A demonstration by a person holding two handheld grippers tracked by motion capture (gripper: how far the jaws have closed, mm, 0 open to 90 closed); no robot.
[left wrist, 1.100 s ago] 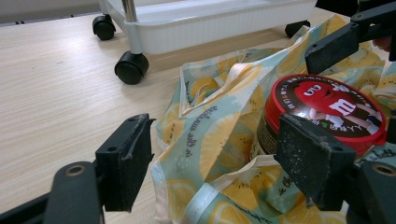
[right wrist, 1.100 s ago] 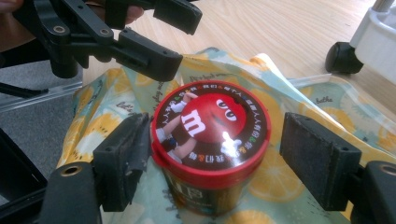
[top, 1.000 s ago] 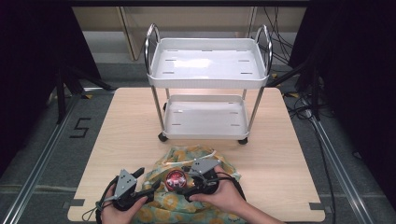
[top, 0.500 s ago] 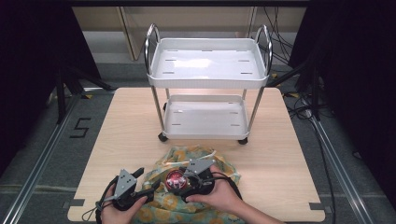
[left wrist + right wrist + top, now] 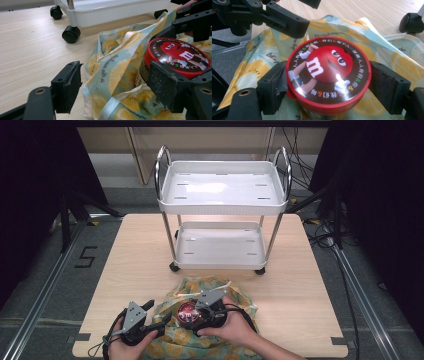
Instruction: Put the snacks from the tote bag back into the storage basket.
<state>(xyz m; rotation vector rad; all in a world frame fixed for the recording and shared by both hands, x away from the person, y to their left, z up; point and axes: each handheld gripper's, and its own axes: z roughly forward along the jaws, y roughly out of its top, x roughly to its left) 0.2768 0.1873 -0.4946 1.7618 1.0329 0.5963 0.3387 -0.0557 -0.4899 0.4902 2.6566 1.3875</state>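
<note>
A round can with a red M&M's lid (image 5: 328, 68) sits between the jaws of my right gripper (image 5: 328, 83), which is shut on its sides. The can (image 5: 186, 310) is held over a lemon-patterned cloth bag (image 5: 222, 287) at the table's front edge. Just left of it, my left gripper (image 5: 159, 314) is open. The bag's rim (image 5: 112, 75) lies between its spread jaws without being pinched. In the left gripper view the can (image 5: 175, 53) shows just behind the right jaw. A hand holds each gripper.
A white two-shelf cart (image 5: 220, 190) on black wheels (image 5: 71, 33) stands at the back middle of the wooden table (image 5: 140, 255), both shelves bare. Cables and dark stands lie on the floor to either side.
My right gripper has shifted slightly left with the can. The left gripper has stayed where it was.
</note>
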